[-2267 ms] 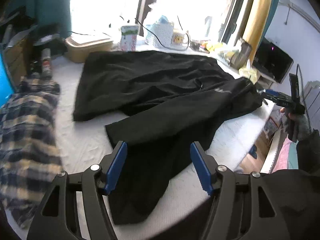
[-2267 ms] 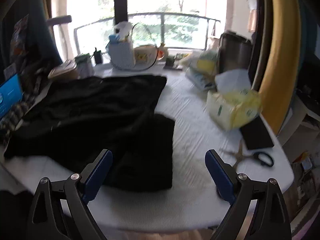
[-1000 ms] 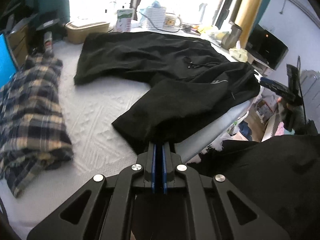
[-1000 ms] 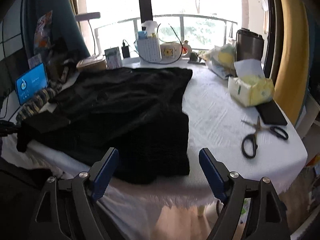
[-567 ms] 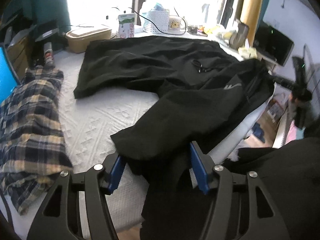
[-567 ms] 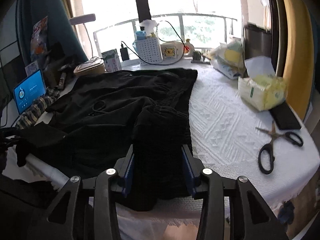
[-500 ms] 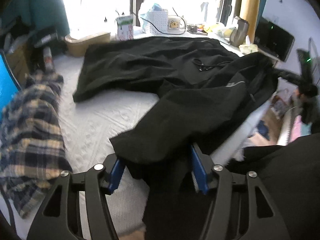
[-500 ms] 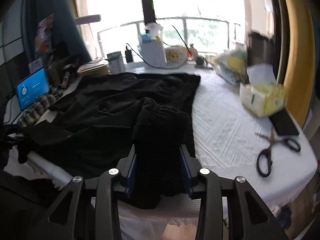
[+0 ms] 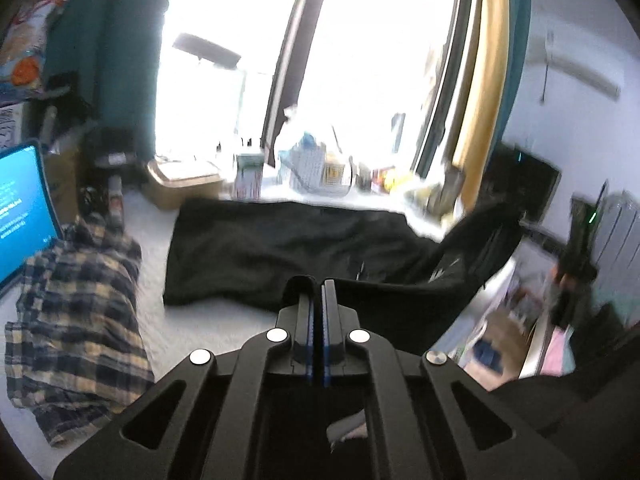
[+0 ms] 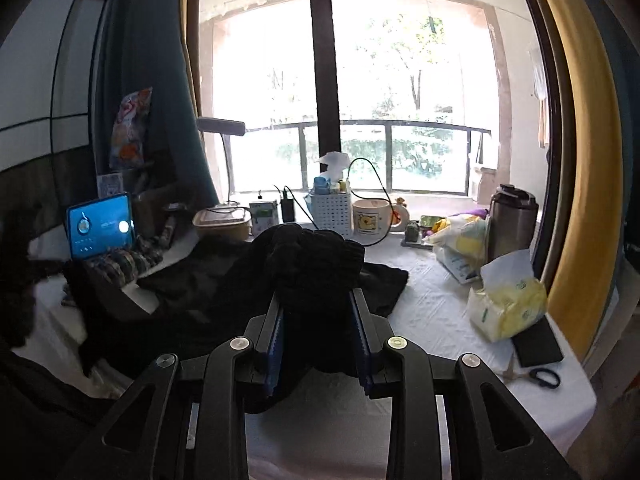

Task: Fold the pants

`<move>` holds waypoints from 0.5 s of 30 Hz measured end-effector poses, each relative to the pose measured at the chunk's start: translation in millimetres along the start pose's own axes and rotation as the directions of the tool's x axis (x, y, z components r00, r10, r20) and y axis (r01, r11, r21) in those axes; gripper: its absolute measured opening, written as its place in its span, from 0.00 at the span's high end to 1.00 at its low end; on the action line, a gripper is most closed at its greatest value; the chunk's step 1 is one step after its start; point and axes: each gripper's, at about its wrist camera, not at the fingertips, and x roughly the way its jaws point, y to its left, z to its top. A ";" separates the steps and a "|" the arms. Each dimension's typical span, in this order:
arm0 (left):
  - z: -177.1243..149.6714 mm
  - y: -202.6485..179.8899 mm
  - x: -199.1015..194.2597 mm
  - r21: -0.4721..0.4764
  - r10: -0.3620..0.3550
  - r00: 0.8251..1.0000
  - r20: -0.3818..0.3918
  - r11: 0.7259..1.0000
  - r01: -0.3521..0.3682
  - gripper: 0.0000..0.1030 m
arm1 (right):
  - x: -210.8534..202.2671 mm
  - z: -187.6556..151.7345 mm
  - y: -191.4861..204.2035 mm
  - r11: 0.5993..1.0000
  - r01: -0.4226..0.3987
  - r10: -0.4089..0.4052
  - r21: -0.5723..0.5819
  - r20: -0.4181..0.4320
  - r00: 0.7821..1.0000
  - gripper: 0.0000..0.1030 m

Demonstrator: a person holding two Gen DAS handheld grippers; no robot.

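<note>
**Both ends pinched, lifted off table**

L wrist: left gripper (image 9: 317,292) now clamped nearly flat on pants (image 9: 280,240) hem; 0.5 s ago wide round the cloth. Far leg flat on table (image 9: 200,320), near leg raised.

R wrist: right gripper (image 10: 316,312) part-closed on bunched waistband, pants (image 10: 312,264) up vs 0.5 s ago. Prob. ready to carry leg over.

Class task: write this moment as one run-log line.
step: lift to fold | left gripper: shut on pants | right gripper: shut on pants, bunched | table: pants partly raised
</note>
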 end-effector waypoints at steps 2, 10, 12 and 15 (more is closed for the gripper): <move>2.6 2.2 -1.2 -0.001 0.018 1.000 0.010 1.000 -0.018 0.99 | 10.0 -8.8 -7.7 0.999 0.017 -0.015 0.027 -0.059 0.998 0.70; 2.2 6.5 -4.7 -0.032 0.008 1.000 0.005 0.999 -0.008 1.00 | 30.4 -48.1 -16.7 0.995 -0.007 0.026 0.103 -0.177 0.984 0.65; 2.3 7.6 -7.1 -0.034 0.006 1.000 0.006 0.999 -0.006 1.00 | 30.6 -51.7 -17.6 0.994 -0.017 0.036 0.112 -0.178 0.983 0.65; -1.6 11.4 -6.2 -0.044 0.019 1.000 -0.004 0.999 -0.019 1.00 | 33.0 -55.9 -19.0 0.993 -0.017 0.041 0.117 -0.201 0.979 0.57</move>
